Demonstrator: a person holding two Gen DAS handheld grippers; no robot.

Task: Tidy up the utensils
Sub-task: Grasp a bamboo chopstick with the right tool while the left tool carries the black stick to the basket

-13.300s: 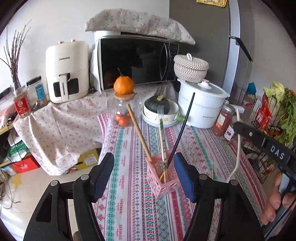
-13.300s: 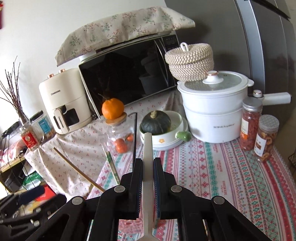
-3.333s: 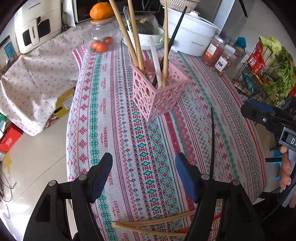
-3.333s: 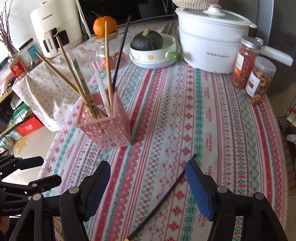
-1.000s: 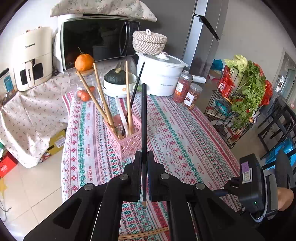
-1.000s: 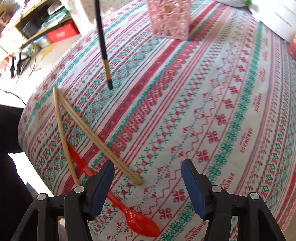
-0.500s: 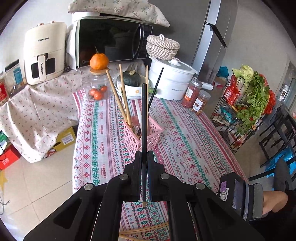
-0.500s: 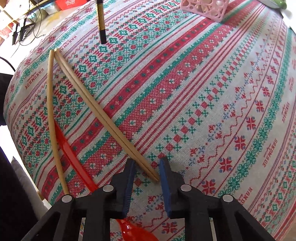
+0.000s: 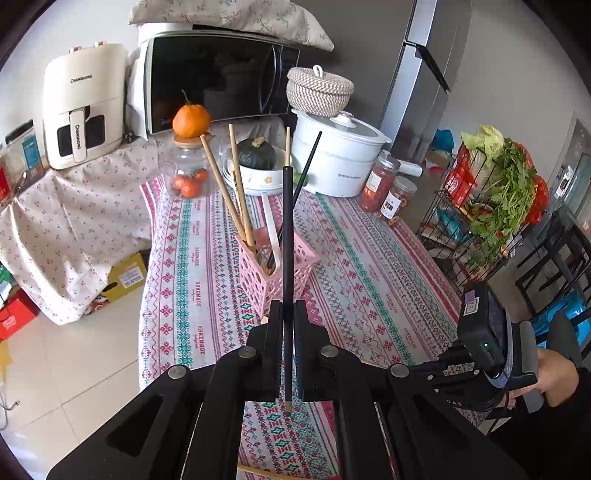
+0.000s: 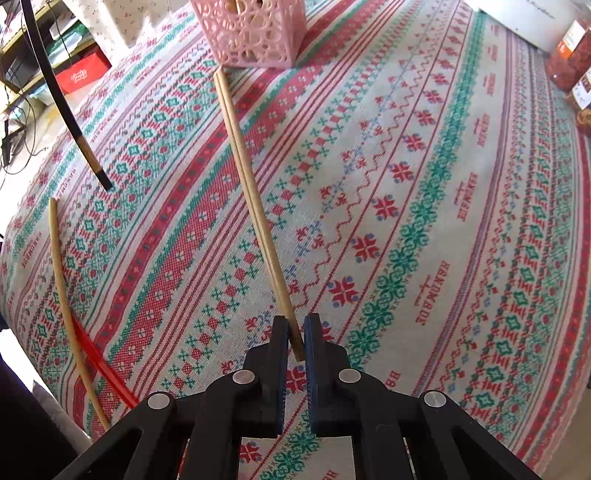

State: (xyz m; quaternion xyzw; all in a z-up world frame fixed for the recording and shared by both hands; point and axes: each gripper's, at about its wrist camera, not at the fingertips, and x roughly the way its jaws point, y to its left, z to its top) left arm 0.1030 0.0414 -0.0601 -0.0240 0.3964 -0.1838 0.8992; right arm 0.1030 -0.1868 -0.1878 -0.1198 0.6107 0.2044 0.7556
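We're holding a black chopstick (image 9: 287, 258) upright in the left gripper (image 9: 287, 314), jaws clamped tight on its lower part, its tip hanging free over the tablecloth (image 9: 369, 273). It's standing just in front of the pink basket (image 9: 275, 275), which is already carrying several wooden chopsticks (image 9: 236, 192), a white spoon (image 9: 272, 236) and another black stick (image 9: 304, 181).

The right gripper (image 10: 295, 332) is pointing steeply down at the cloth, jaws pinched on the near end of a wooden pair (image 10: 251, 192). That pair is running from the pads toward the basket (image 10: 255, 33), its far end reaching the basket's base.

Still lying near the table edge: one single wooden chopstick (image 10: 66, 295) and a red spoon (image 10: 99, 365), partly under it. The black stick's tip (image 10: 88, 155) is showing at upper left in the right view.

A hand (image 9: 557, 373) is gripping the right gripper's handle at the right edge of the left view.
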